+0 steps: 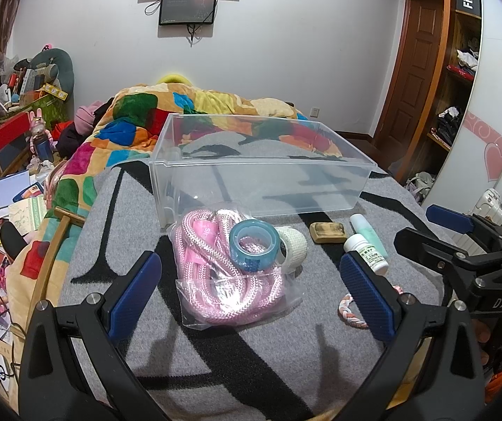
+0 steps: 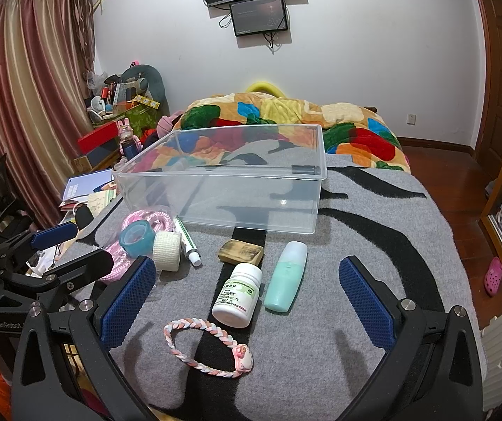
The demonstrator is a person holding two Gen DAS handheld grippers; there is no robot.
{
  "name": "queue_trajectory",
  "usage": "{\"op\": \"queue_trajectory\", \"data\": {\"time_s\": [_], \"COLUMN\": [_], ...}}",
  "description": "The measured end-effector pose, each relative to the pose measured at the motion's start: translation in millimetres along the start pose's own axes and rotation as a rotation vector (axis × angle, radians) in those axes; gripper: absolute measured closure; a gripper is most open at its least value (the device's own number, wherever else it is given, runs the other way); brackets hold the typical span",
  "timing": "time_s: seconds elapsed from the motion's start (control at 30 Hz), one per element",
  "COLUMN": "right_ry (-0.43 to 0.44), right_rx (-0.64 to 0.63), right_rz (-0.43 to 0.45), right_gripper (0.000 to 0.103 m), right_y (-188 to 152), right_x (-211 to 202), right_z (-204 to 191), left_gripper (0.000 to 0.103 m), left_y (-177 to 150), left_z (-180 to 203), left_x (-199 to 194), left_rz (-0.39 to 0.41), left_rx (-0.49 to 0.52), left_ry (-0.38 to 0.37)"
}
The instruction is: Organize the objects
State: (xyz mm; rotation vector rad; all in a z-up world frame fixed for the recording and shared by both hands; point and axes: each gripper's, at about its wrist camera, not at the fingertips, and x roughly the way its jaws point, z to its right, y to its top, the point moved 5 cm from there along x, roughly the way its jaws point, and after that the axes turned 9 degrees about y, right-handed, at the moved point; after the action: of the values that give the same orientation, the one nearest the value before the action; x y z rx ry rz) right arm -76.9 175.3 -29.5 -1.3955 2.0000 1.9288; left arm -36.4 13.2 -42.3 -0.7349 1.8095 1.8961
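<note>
So both tools are spread wide and carrying nothing. Our left tool (image 1: 251, 301) has the bagged pink rope (image 1: 226, 273) sitting right between its fingers, a blue tape roll (image 1: 253, 247) resting on top of it, and the clear bin (image 1: 261, 161) lies straight ahead just past the bag. Our right tool (image 2: 247, 301) faces the white pill bottle (image 2: 238, 294) and the mint bottle (image 2: 286, 277), both lying with their long axes pointing roughly toward the bin, braided band (image 2: 209, 347) nearest us. Everything's on the bed's grey blanket (image 2: 374, 252) and the bin has nothing in it. We'd guess left goes first on the rope.
</note>
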Motion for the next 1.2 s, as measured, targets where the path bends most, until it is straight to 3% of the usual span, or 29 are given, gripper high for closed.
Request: {"op": "queue_trajectory", "data": {"time_s": [0.87, 1.2], "right_ry": [0.000, -0.063], "right_rx": [0.003, 0.056], "right_rz": [0.001, -0.040], "right_gripper": [0.000, 0.000], "right_y": [-0.5, 2.0], "right_x": [0.5, 13.2], "right_z": [0.3, 24.2], "left_gripper": [0.000, 0.000], "left_y": [-3.7, -6.5], "left_z": [3.4, -7.8], "left_x": [1.1, 38.6], "left_rz": [-0.011, -0.165], "left_rx": [0.009, 0.032], "left_ry": [0.000, 0.047]}}
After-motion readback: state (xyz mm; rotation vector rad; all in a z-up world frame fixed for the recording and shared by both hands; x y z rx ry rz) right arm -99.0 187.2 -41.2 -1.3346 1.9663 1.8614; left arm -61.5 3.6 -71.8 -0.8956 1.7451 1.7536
